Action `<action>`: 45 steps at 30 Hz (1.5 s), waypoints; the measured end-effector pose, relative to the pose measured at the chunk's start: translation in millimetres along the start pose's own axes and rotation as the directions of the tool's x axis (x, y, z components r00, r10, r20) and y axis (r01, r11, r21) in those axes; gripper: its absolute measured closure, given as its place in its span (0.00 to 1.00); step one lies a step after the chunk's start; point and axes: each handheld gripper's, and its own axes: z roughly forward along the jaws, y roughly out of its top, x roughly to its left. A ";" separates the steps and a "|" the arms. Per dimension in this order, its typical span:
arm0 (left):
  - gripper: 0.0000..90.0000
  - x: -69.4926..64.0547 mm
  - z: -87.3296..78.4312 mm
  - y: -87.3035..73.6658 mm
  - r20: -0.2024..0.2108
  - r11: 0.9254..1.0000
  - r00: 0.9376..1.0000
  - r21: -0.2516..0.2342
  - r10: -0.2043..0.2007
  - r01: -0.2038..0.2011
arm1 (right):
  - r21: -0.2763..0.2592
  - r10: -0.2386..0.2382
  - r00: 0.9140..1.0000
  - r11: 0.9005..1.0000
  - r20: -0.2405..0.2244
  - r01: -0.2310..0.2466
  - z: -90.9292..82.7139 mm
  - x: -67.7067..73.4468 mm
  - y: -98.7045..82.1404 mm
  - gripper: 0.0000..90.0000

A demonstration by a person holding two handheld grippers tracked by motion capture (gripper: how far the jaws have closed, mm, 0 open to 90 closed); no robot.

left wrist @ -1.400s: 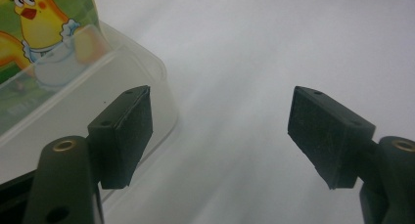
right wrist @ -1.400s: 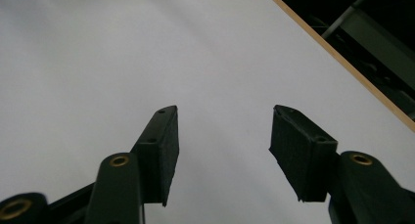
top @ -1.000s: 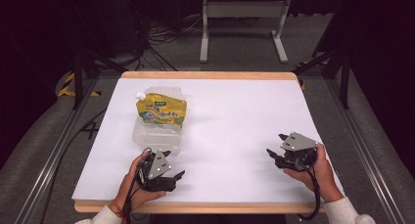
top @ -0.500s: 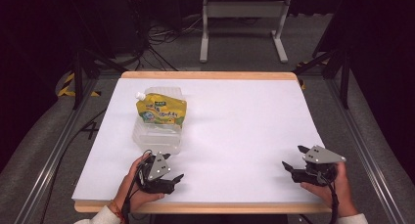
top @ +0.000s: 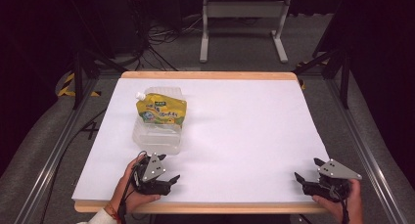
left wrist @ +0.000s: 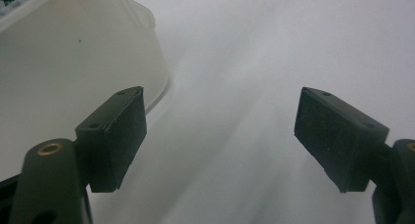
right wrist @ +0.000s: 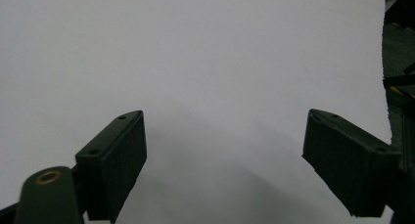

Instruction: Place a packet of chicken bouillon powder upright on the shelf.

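Note:
A yellow and green spouted pouch (top: 161,110) lies on top of a clear plastic container (top: 157,136) at the table's left middle. My left gripper (top: 169,179) rests near the front edge, just in front of the container, jaws wide open and empty. In the left gripper view its open gripper (left wrist: 220,136) has the container's wall (left wrist: 73,67) at the upper left. My right gripper (top: 306,177) sits at the front right corner, open and empty. The right gripper view shows its gripper (right wrist: 225,155) over bare white tabletop (right wrist: 195,62).
The white table (top: 244,126) has a wooden rim along front and back. Metal rails run along both sides. A grey stand (top: 242,23) and cables sit on the floor beyond the far edge.
My right gripper has pulled back toward the front right corner of the table. The left gripper, pouch and container have stayed put.

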 end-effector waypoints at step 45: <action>0.17 2.6 4.1 -1.3 0.023 1.000 1.000 0.016 -0.008 0.008 | 0.002 -0.043 0.999 0.999 0.009 0.043 3.2 7.3 0.1 0.16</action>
